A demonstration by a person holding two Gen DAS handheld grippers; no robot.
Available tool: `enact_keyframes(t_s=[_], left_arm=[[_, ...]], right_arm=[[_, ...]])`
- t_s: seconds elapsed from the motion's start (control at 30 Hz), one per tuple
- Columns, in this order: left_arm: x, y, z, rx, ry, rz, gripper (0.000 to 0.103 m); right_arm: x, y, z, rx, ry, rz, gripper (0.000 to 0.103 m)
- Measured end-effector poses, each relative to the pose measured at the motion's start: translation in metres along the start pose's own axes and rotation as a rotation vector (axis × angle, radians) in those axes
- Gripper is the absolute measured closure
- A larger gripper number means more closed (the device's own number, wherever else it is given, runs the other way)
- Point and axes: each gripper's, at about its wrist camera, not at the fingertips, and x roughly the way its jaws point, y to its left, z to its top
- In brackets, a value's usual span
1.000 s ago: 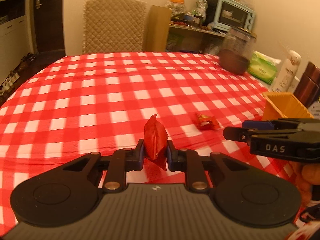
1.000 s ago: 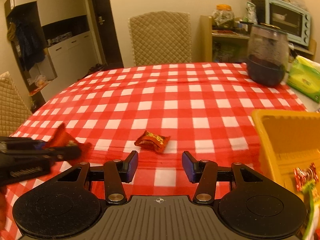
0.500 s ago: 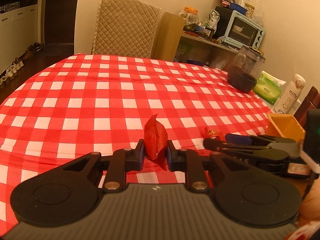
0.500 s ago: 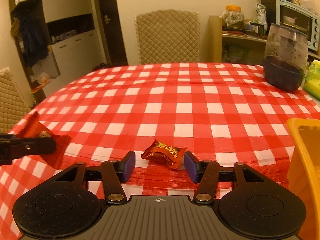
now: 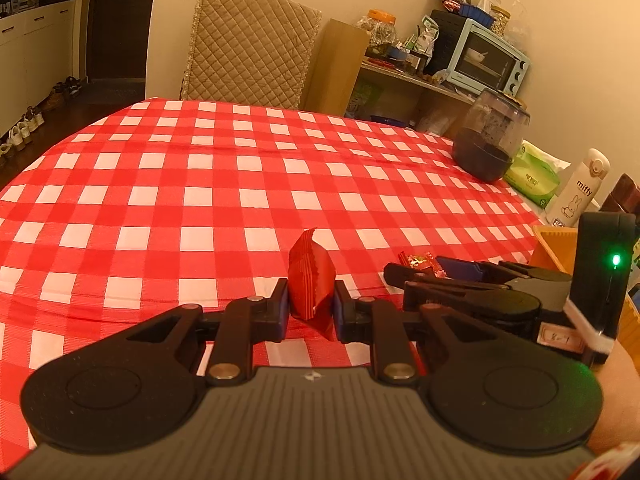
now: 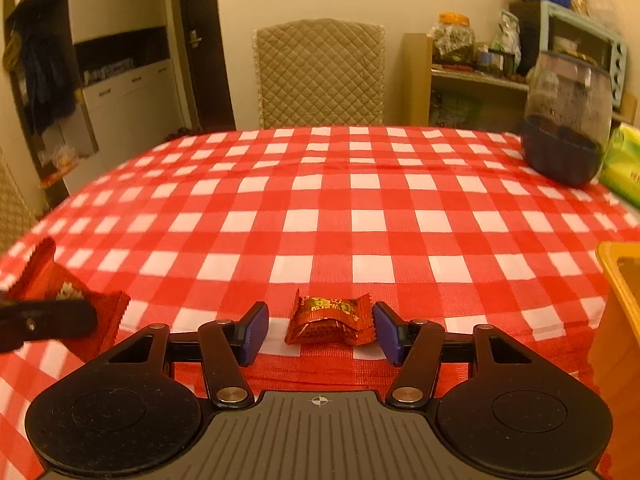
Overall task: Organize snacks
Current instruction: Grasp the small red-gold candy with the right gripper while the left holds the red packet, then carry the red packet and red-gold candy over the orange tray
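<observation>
The right hand-held gripper (image 6: 318, 330) has just been closing, jaws not yet touching the small red foil-wrapped candy (image 6: 329, 320) between them beside the yellow plastic bin (image 6: 618, 280), while the left hand-held gripper (image 5: 310, 306) grips a flat red snack packet (image 5: 311, 282).

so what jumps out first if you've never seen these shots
The red checked cloth fills both views. Up close, the left gripper is shut on a red packet held upright, while the right gripper has its jaws either side of a small wrapped candy lying on the cloth, closing in but not yet pressing it. An orange bin sits at the right edge.
</observation>
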Motion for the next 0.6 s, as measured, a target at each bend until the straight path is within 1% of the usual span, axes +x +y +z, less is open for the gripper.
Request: enact_keyframes(t_s=[0.03,0.1,0.13,0.17,0.2,0.4,0.6], left_arm=[[0.0,0.0,0.0,0.001,0.001,-0.001,0.084],[0.0,-0.002,0.0,0.003,0.002,-0.004,0.084],[0.001,-0.002,-0.001,0.006,0.003,-0.005,0.084],[0.001,-0.002,-0.001,0.008,0.005,-0.006,0.084],[0.001,-0.003,-0.001,0.009,0.006,-0.006,0.084],[0.001,-0.005,-0.002,0.013,0.009,-0.008,0.084],[-0.004,-0.013,-0.004,0.023,0.009,-0.014,0.084]], right_arm=[[0.0,0.0,-0.001,-0.006,-0.001,-0.006,0.057],[0.0,-0.003,0.0,0.002,0.0,-0.001,0.061],[0.0,-0.005,0.0,0.004,0.001,0.003,0.068],[0.0,-0.005,0.0,0.0,0.002,-0.003,0.072],[-0.001,-0.005,0.0,0.001,0.004,-0.002,0.081],[-0.012,-0.004,-0.002,-0.024,0.002,0.0,0.081],[-0.037,0.0,-0.003,-0.045,-0.013,0.001,0.081]])
